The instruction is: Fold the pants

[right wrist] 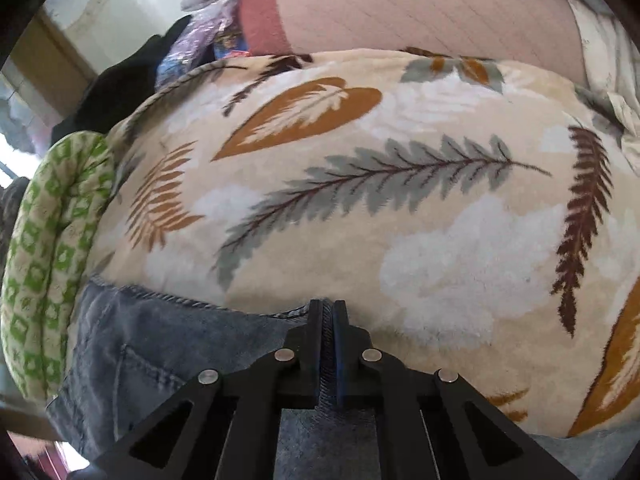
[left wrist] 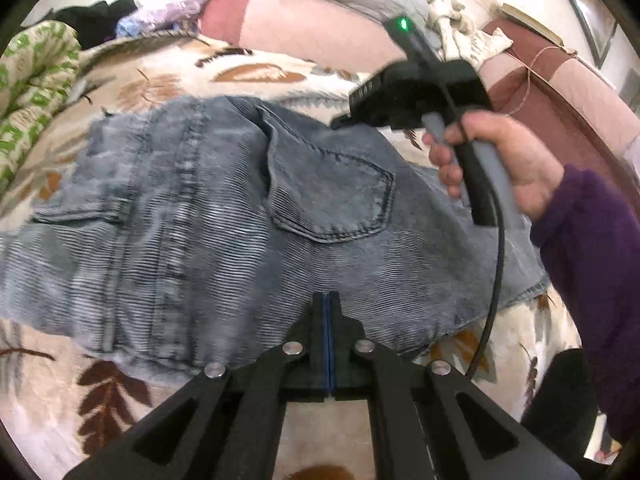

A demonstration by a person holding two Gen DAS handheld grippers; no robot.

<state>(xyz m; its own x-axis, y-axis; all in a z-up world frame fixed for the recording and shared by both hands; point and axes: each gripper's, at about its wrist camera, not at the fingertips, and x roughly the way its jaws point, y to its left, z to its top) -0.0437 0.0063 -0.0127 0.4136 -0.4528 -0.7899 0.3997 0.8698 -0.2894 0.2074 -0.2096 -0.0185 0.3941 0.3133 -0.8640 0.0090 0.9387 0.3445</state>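
Observation:
Faded blue jeans [left wrist: 224,216] lie spread on a leaf-print blanket, back pocket [left wrist: 332,196] facing up. My left gripper [left wrist: 329,300] hovers over the near part of the denim, jaws shut, with no cloth showing between them. A hand in a purple sleeve [left wrist: 592,256] holds my right gripper [left wrist: 340,122] at the jeans' far edge. In the right wrist view, the right gripper [right wrist: 329,308] is shut on the hem of the jeans [right wrist: 132,344], and denim shows between and under its fingers.
The leaf-print blanket [right wrist: 400,200] covers the bed. A green-and-cream patterned roll [left wrist: 36,88] lies at the left, with dark clothes [left wrist: 100,20] and pink and grey pillows [left wrist: 304,20] behind. A black cable [left wrist: 494,288] hangs from the right gripper.

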